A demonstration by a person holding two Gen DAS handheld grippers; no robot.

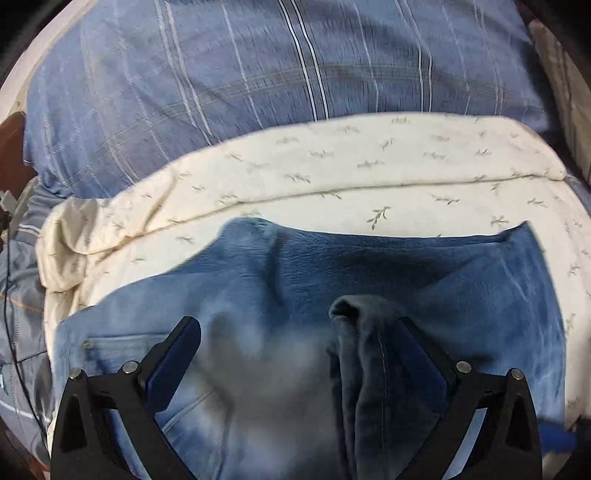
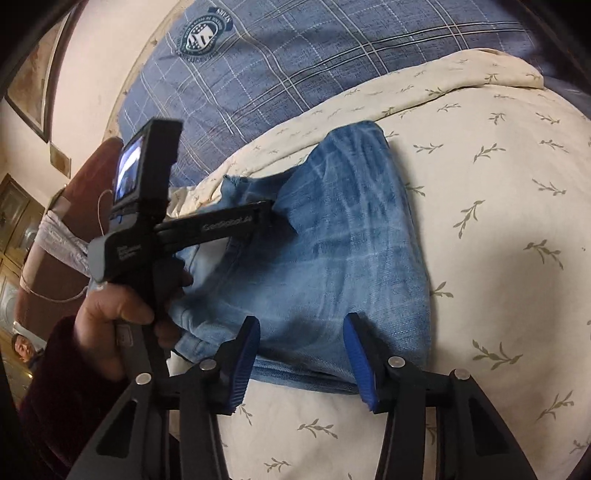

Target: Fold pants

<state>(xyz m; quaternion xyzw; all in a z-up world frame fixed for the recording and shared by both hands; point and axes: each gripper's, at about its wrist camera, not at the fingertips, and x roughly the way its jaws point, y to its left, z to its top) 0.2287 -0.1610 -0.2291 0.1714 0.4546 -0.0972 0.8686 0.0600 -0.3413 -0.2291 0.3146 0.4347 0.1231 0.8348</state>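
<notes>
Now the jeans [image 2: 343,258] are seen lying folded on the cream blanket [image 2: 498,229]. Both the left gripper [image 1: 299,332] and right gripper [image 2: 301,336] are spread wide over them, at 6 o'clock.

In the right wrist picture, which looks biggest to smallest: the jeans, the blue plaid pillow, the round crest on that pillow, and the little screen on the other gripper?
1. Blue plaid pillow and jeans: similar in area, too close to rank.
2. Little screen, though it sits nearer the camera.
3. Round crest, about the same apparent size as the screen, so that order is unsure.
</notes>
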